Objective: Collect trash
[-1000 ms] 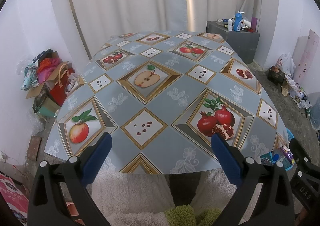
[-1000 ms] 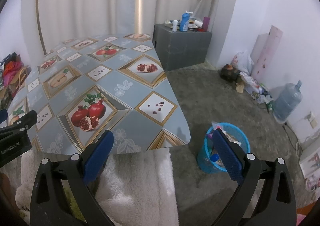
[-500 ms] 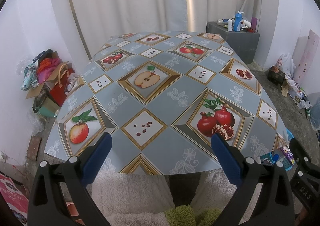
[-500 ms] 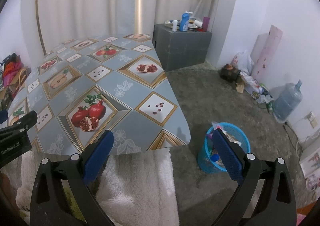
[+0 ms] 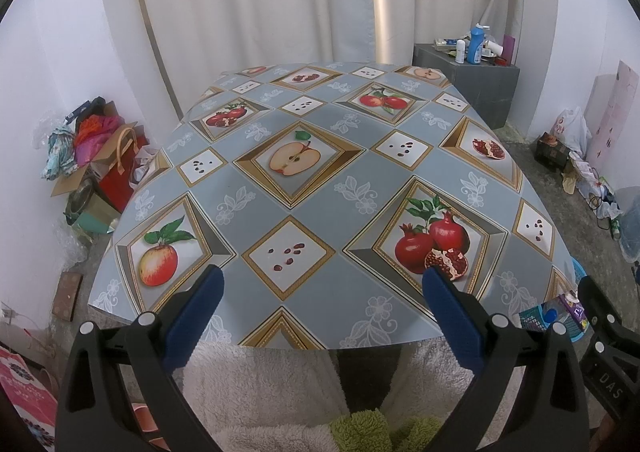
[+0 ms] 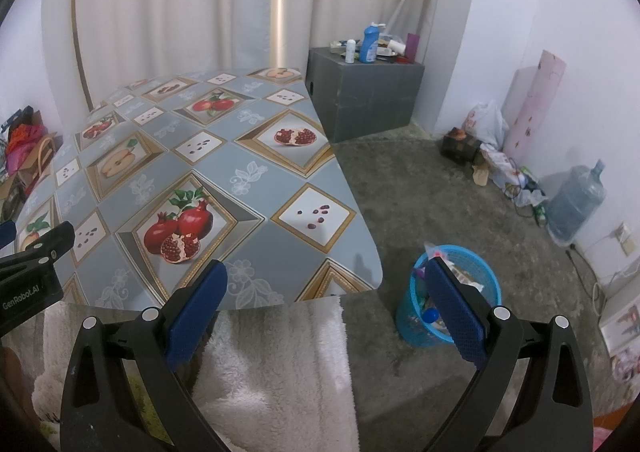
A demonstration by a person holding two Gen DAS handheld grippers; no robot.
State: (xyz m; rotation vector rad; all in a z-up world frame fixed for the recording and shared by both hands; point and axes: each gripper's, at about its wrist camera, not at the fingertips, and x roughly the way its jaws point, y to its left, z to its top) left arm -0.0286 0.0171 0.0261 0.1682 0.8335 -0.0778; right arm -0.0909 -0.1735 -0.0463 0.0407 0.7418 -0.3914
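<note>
A table with a fruit-print cloth [image 5: 320, 179] fills the left wrist view; no loose item lies on it. It also shows in the right wrist view [image 6: 240, 179]. A blue mesh trash basket [image 6: 472, 272] holding wrappers and a bottle stands on the floor right of the table; its edge shows in the left wrist view [image 5: 552, 316]. My left gripper [image 5: 320, 284] is open and empty at the table's near edge. My right gripper [image 6: 326, 284] is open and empty, over the table's near right corner, its right finger in front of the basket.
A white fluffy cloth [image 6: 272, 372] lies below the table's near edge. A grey box [image 6: 368, 91] with bottles stands at the back. Bags and a water jug [image 6: 576, 199] line the right wall. Bags and boxes [image 5: 92, 155] pile at the left wall.
</note>
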